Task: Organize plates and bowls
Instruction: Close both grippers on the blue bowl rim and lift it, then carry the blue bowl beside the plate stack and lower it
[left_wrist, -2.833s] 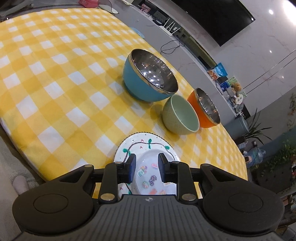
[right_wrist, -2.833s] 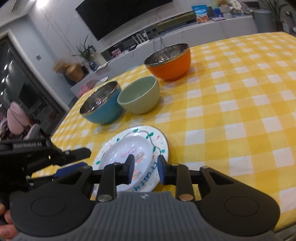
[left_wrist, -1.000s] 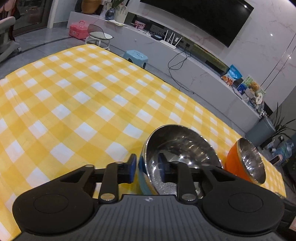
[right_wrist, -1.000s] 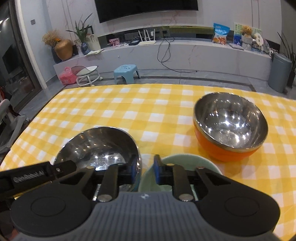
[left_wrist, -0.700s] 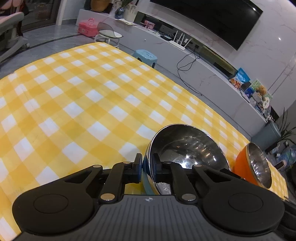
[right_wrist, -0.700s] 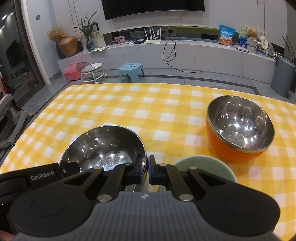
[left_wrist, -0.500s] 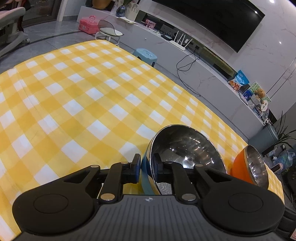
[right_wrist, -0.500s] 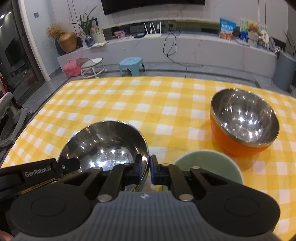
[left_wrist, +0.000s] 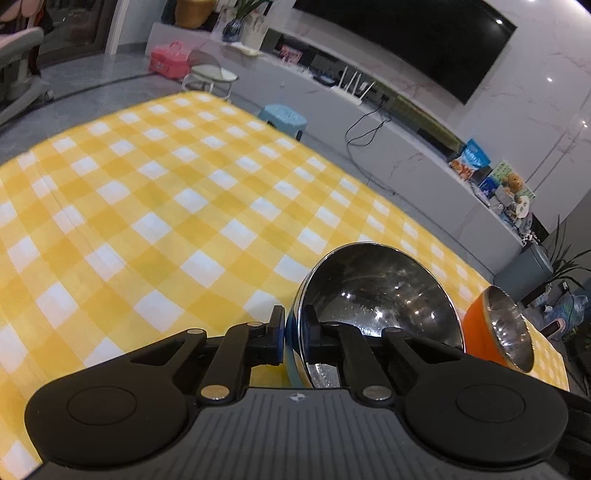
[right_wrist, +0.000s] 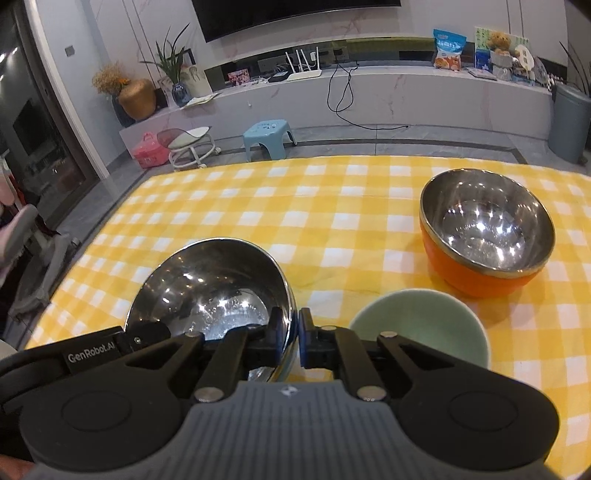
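Since a moment ago both tools have closed onto the blue bowl (left_wrist: 376, 295) and tipped it up a bit. The left tool (left_wrist: 293, 334) pinches its left rim, the right tool (right_wrist: 293, 338) the right rim, one finger inside and one outside. It's round, with a mirror-shiny steel lining and a glossy blue shell, sitting on the yellow-checked cloth of the desk (right_wrist: 332, 206). Just beside it are a matte green ceramic bowl (right_wrist: 421, 332) and an orange steel-lined bowl (right_wrist: 484, 236).

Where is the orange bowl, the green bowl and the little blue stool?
orange bowl (right_wrist: 480, 273), right wrist view, on its orange outer wall.
green bowl (right_wrist: 417, 325), right wrist view, on its inside.
blue stool (right_wrist: 266, 130), right wrist view, on its seat.
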